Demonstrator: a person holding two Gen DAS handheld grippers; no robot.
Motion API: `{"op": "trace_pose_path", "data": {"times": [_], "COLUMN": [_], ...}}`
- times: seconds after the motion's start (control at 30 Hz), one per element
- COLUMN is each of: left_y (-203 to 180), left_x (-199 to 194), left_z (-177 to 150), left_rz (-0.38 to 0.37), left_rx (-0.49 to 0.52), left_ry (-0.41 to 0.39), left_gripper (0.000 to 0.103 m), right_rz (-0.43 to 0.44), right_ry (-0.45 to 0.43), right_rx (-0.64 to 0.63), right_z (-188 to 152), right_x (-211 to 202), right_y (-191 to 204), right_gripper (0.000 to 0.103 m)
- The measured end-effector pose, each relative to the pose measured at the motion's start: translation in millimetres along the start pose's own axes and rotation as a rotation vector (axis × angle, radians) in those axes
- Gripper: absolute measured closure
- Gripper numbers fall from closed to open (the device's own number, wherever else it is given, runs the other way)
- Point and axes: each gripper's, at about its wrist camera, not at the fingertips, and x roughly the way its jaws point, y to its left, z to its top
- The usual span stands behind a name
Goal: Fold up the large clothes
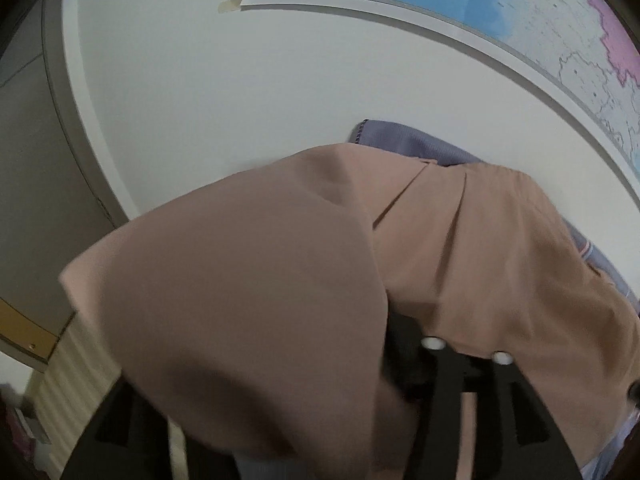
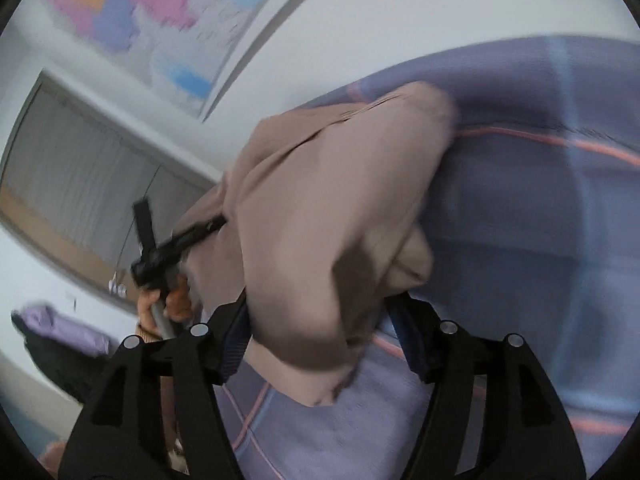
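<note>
A large tan garment (image 1: 280,280) hangs lifted in the air and fills the lower left wrist view; it drapes over my left gripper (image 1: 400,360), whose fingers are mostly hidden by the cloth. In the right wrist view the same tan garment (image 2: 328,220) hangs bunched between my right gripper's fingers (image 2: 232,344), which stand wide apart around it. My left gripper (image 2: 188,240) shows there too, held by a hand and shut on the garment's far edge. A blue-grey plaid sheet (image 2: 520,220) lies under the garment.
A wall map (image 1: 520,20) hangs on the white wall behind. A grey door or cabinet front (image 2: 80,184) is at left. A purple and dark pile of clothes (image 2: 60,336) lies at lower left in the right wrist view.
</note>
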Motion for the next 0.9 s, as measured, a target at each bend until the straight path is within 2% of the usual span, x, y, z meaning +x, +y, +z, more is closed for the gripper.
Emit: {"op": "trace_pose_path", "data": {"times": [0.03,0.07,0.13,0.17,0.3,0.37,0.43,0.53,0.63,0.73,0.9], "left_y": [1.5,2.7,3.1,2.8,2.7,2.7,-0.9,-14.7,-35.9,-59.1,-92.6], "left_x": [-2.1,-6.3,-15.5,-20.8,-44.5,-62.5,-75.7,-93.1,-89.7,-84.6,-61.8], "left_z": [-1.4,-3.4,-7.5,-10.1,-20.2,-25.8,-29.5,-36.4,-41.2,-53.6,-68.9], "left_rz": [0.004,0.018,0.054,0.070,0.110,0.153,0.155,0.086,-0.034,-0.116,-0.142], "left_rx": [0.005,0.011,0.037,0.044,0.057,0.061,0.069,0.124,0.162,0.193,0.238], "left_ry": [-0.002,-0.005,-0.016,-0.028,-0.072,-0.138,-0.168,-0.205,-0.175,-0.137,-0.077], "left_gripper": [0.042,0.038,0.034,0.033,0.027,0.024,0.024,0.024,0.024,0.024,0.024], "right_rz": [0.028,0.027,-0.035,-0.051,-0.082,-0.133,-0.207,-0.279,-0.300,-0.318,-0.350], "right_ry": [-0.005,0.003,0.039,0.045,0.023,-0.008,-0.058,-0.143,-0.180,-0.140,-0.003], "right_rx": [0.022,0.020,-0.015,-0.032,-0.083,-0.101,-0.134,-0.207,-0.303,-0.364,-0.337], "right_z": [-1.5,-0.7,-1.8,0.2,5.9,7.6,7.8,6.1,6.0,11.6,19.3], "right_x": [-3.0,-1.1,5.7,14.8,7.8,0.8,-14.0,-30.3,-33.6,-7.2,51.8], "right_y": [-4.7,-4.6,0.7,12.0,32.0,38.8,44.9,57.2,71.9,80.3,63.4], "right_gripper": [0.069,0.080,0.083,0.083,0.074,0.067,0.067,0.067,0.067,0.067,0.067]}}
